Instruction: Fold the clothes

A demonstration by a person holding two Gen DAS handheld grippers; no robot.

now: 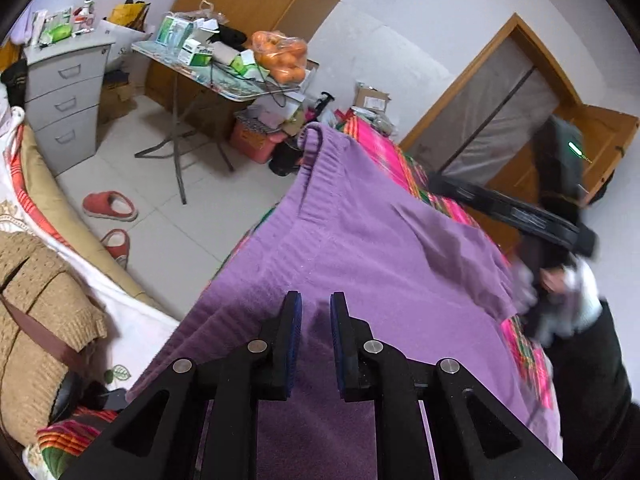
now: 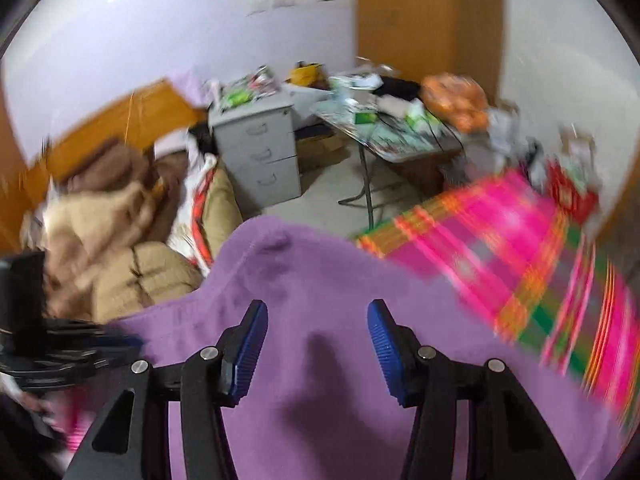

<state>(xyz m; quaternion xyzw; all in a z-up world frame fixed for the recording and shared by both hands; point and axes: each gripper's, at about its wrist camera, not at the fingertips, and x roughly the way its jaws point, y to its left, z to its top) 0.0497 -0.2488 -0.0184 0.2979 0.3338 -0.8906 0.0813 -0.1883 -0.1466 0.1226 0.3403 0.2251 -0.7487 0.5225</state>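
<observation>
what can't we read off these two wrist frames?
- Purple sweater: its near part is hidden under the left gripper in the left wrist view, and the bottom edge cuts it off.
- Right gripper: smeared by motion in the left wrist view, so its jaws are unreadable there.
- Boxes on the folding table: labels lost to blur in the right wrist view, too small in the left.
- Striped blanket: pattern streaked by blur.

A purple sweater [image 1: 360, 248] lies spread over a pink striped cloth [image 1: 396, 160]. The left gripper [image 1: 315, 308] hovers over it, jaws slightly parted with nothing between them. The right gripper [image 1: 520, 216] appears blurred at the sweater's far edge. Red slippers [image 1: 112, 216] sit on the tiled floor.
</observation>
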